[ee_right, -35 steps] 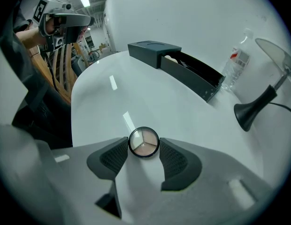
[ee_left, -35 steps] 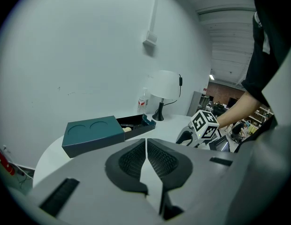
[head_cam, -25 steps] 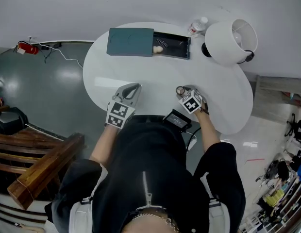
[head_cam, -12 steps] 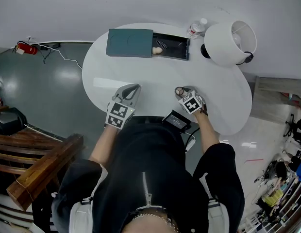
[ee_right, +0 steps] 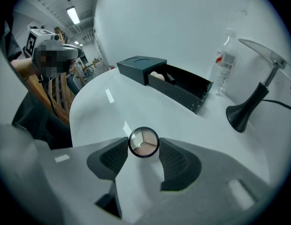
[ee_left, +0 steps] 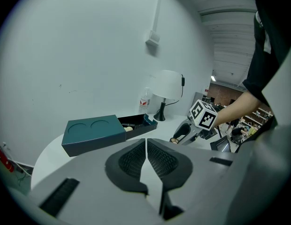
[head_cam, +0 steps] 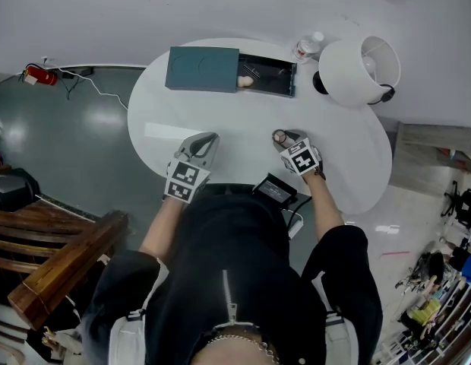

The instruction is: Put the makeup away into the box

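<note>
A dark teal box (head_cam: 205, 68) lies at the table's far side, its black drawer (head_cam: 267, 74) slid out to the right with a pale round item and thin tools inside. The box (ee_right: 141, 67) and drawer (ee_right: 183, 86) also show in the right gripper view, and the box (ee_left: 93, 134) in the left one. My right gripper (head_cam: 282, 138) is shut on a small round makeup compact (ee_right: 143, 142) with beige and brown shades, held just above the table. My left gripper (head_cam: 206, 140) rests near the front edge, jaws closed together with nothing between them.
A white lamp (head_cam: 359, 67) with a black base stands at the back right, with a plastic bottle (head_cam: 309, 44) beside it. The round white table (head_cam: 228, 120) drops off to grey floor on the left. Wooden furniture (head_cam: 61, 257) stands at lower left.
My right gripper has moved slightly forward and up the table with the compact. The left gripper has stayed put.
</note>
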Demonstrator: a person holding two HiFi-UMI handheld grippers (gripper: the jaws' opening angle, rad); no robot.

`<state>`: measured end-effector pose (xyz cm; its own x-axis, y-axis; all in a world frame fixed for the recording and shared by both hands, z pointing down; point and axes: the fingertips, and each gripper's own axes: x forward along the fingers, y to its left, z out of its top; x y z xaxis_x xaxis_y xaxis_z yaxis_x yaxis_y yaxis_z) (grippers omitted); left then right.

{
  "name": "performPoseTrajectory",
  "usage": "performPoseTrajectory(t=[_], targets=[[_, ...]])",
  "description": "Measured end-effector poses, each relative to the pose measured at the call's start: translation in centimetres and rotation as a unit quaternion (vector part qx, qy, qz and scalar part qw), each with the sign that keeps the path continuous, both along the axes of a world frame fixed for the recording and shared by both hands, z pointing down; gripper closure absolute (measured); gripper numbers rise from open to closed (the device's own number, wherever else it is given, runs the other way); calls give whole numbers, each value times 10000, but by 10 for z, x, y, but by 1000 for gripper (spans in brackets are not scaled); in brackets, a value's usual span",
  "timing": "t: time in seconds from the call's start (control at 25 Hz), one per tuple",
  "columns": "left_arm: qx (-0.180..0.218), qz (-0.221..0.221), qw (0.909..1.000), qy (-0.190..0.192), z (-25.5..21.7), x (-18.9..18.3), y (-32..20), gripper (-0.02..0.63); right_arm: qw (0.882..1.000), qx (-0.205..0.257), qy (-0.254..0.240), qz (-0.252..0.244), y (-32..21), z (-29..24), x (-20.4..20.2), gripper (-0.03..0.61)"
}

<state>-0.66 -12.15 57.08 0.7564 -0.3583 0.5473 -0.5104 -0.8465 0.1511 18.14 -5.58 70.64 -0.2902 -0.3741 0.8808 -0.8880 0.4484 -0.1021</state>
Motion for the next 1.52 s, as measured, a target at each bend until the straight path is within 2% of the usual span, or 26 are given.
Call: performPoseTrajectory(t=[0.24,0.6,0.88,1.24,1.52], targets=[[2,-73,10000,4,0,-3,-2,593,9999,131,-99,17,-15,-12,-5,374],[-26,-195,9998,-54,3,-9,-8,592,9964,757,-338,182,-82,-59,-1,374],[-57,-347,9994,-62,4,-14,-18,594,9949,912,-305,295,-129,-74,6,374],[-137,-576,9982,-128,10,-25,-30,592,9950,703,-253,669,-182,-64,27,374],[-220,-697,9972,-184,16,-29,-37,594,9962,311,-185,787,-209,-42,35,374]])
